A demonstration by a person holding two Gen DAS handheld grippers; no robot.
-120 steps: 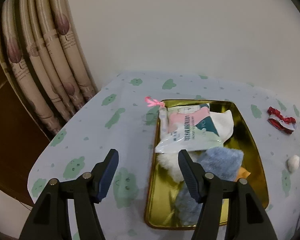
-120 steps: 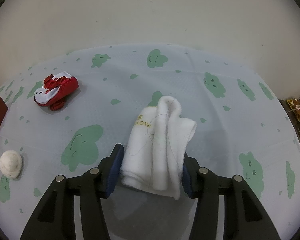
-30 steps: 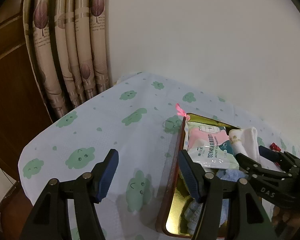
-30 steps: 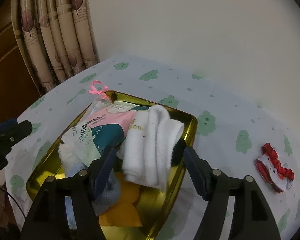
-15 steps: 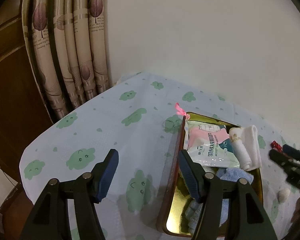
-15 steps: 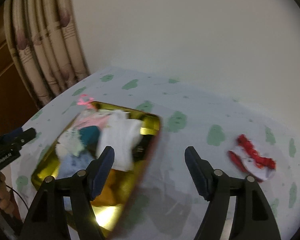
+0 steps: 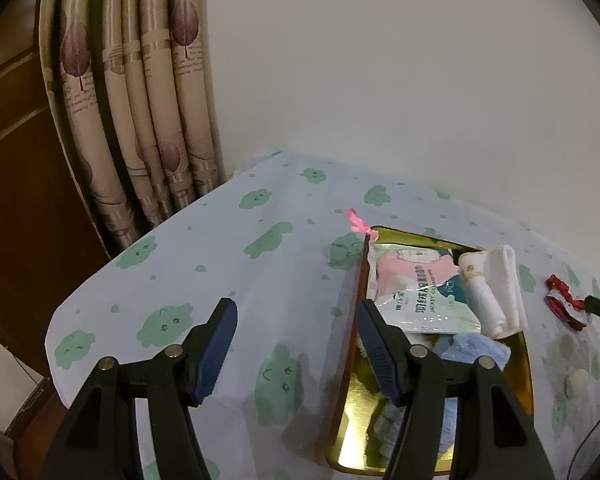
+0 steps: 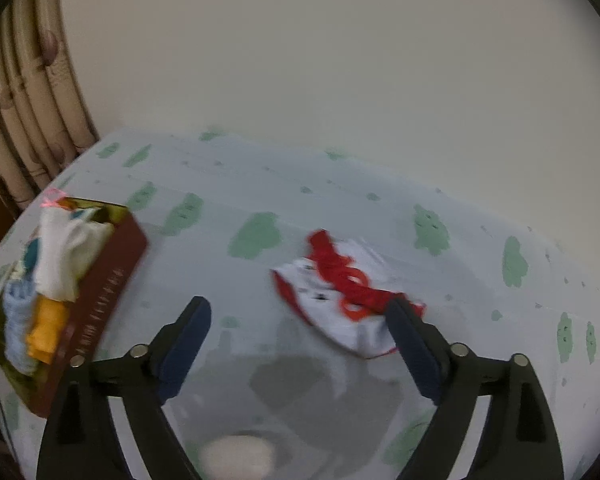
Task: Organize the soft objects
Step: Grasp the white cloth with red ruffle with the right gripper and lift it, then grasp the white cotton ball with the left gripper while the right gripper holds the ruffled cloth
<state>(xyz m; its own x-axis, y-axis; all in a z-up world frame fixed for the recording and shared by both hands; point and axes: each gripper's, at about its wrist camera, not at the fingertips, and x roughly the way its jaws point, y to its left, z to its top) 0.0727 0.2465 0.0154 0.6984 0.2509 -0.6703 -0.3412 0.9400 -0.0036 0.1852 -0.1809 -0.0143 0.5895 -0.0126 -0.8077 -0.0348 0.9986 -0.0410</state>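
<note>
I see my right claw (image 8: 300, 340) spread wide and empty, a crumpled red-and-white cloth (image 8: 342, 296) lying against its right finger, blurred.

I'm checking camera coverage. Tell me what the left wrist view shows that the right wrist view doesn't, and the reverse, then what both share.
Only the left wrist view shows the open left gripper and the printed wipes packet legibly.

Only the right wrist view shows the tin's dark red lettered side wall and the orange cloth inside, though blurred.

Both share the gold tin, white towel, blue cloth, pink ribbon, red-and-white item, small white ball, and the open right gripper.
</note>
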